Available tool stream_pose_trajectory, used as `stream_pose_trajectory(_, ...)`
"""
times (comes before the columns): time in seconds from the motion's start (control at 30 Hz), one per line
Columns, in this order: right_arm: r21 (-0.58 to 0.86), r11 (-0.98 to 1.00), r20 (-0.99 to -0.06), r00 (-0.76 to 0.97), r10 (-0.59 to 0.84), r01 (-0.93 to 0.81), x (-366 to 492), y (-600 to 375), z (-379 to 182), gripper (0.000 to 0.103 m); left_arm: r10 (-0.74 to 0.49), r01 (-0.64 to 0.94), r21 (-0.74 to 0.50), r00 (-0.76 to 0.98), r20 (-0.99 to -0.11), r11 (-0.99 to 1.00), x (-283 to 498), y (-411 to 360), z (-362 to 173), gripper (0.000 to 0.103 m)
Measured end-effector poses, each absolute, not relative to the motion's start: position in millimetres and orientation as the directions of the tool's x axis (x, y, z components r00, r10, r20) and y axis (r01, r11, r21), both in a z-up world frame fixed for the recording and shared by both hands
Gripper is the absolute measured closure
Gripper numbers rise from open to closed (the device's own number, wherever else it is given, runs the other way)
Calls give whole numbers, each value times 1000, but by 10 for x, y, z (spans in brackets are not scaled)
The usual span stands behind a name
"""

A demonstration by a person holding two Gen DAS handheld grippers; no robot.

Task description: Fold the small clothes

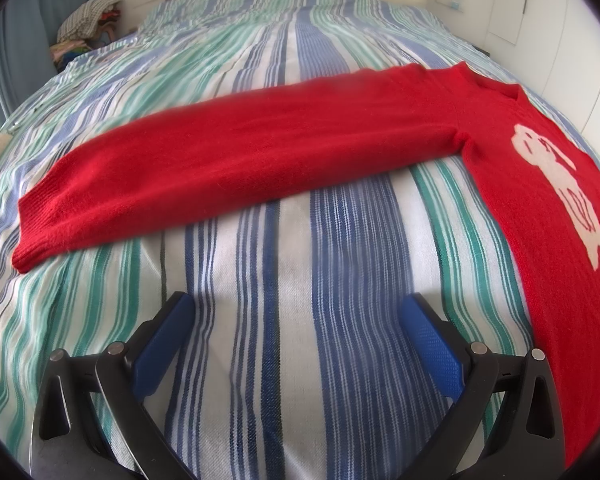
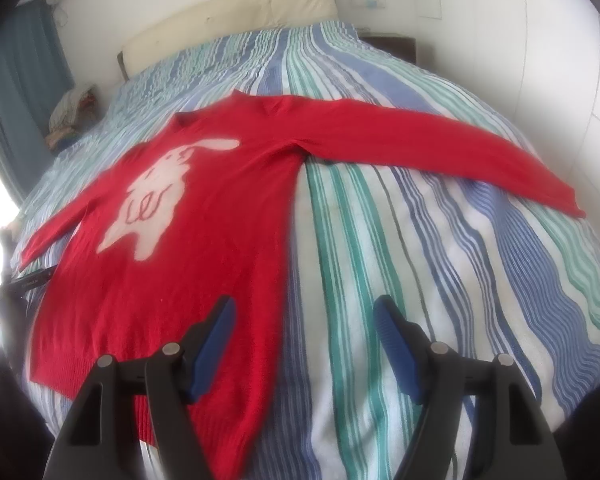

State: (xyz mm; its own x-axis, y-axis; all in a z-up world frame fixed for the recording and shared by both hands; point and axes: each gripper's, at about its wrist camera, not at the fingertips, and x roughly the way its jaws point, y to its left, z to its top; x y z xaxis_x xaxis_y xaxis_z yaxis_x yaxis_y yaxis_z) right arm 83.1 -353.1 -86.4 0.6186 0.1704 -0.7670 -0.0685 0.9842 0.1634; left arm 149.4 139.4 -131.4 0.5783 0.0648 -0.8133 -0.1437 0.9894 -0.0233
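A small red sweater (image 2: 204,248) with a white rabbit figure (image 2: 156,196) lies flat, front up, on the striped bedspread (image 2: 400,280), both sleeves spread out. In the left wrist view one sleeve (image 1: 228,160) stretches across the picture with its cuff at the left. My left gripper (image 1: 296,308) hovers open over bare bedspread (image 1: 292,264), short of that sleeve, nothing between its blue pads. My right gripper (image 2: 304,312) is open above the sweater's right side edge near the hem, one blue pad (image 2: 216,336) over the red knit, the other over the bedspread.
A cream headboard (image 2: 236,16) stands at the far end of the bed. A pile of clothes (image 1: 88,24) sits beside the bed by a blue curtain (image 2: 16,76). White wall panels (image 1: 560,40) run along the right side. A dark object (image 2: 32,280) lies at the bed's left edge.
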Motion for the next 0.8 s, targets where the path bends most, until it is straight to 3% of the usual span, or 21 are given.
stream_pose_trajectory(0.8, 170, 984, -763, 624, 168, -56, 822, -3569, -862, 32, 65, -144, -23, 578, -814, 989, 1495, 1396, -1314, 0)
